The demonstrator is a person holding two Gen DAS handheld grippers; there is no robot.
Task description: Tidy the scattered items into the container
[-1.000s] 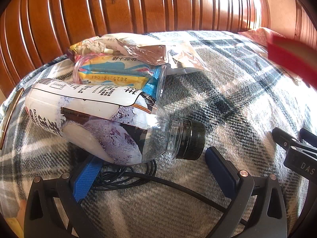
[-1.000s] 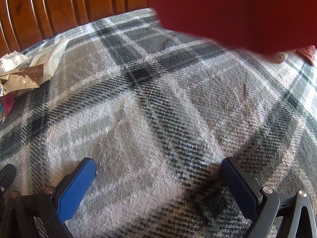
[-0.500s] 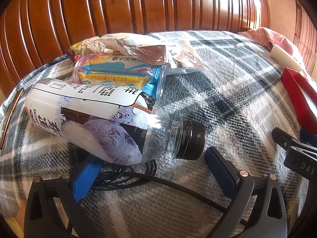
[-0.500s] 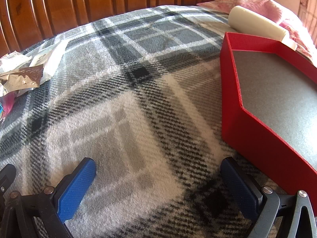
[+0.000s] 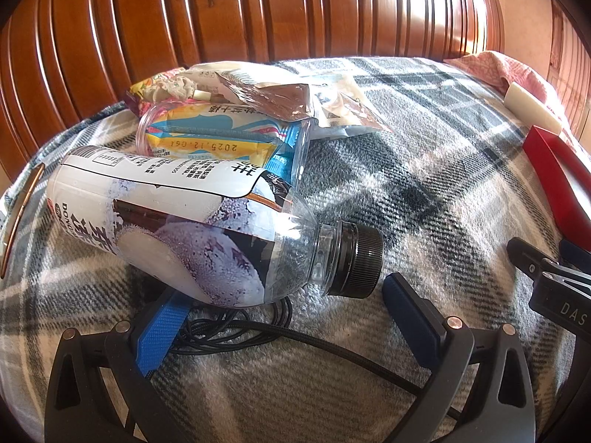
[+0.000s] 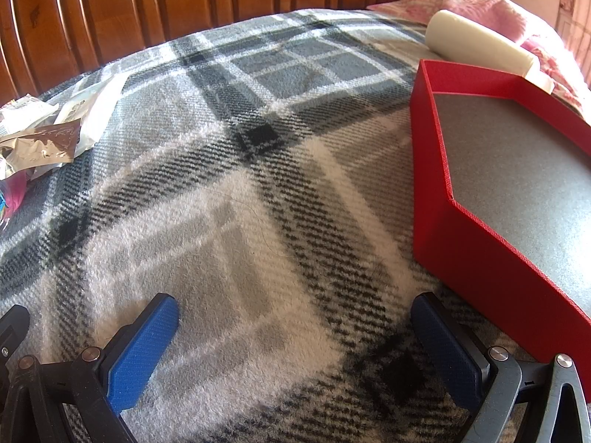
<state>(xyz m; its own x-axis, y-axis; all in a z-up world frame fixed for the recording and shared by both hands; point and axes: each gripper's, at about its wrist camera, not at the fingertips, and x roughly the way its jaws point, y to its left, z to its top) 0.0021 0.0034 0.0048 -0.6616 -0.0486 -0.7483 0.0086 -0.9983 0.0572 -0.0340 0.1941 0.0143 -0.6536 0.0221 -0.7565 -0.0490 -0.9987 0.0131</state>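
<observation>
A plastic bottle [image 5: 177, 229] with a black cap lies on its side on the plaid blanket, just ahead of my open left gripper [image 5: 280, 310]. A black cable [image 5: 258, 332] is coiled under it. Behind it lie a clear cup [image 5: 221, 136] stuffed with a snack packet and several snack bags [image 5: 280, 99]. The red box [image 6: 509, 170] with a grey floor sits on the blanket at the right, empty; its edge also shows in the left wrist view [image 5: 554, 177]. My right gripper [image 6: 291, 325] is open and empty, beside the box's near left corner.
A wooden slatted headboard [image 5: 258, 11] stands behind the blanket. A white roll [image 6: 480, 44] and pink cloth [image 6: 491, 3] lie behind the box. Snack bags [image 6: 40, 136] show at the right wrist view's left edge. The right gripper's body [image 5: 554, 280] is at the left view's right edge.
The red box came down through the right side of both views and now rests on the blanket. Neither gripper nor the bottle has moved.
</observation>
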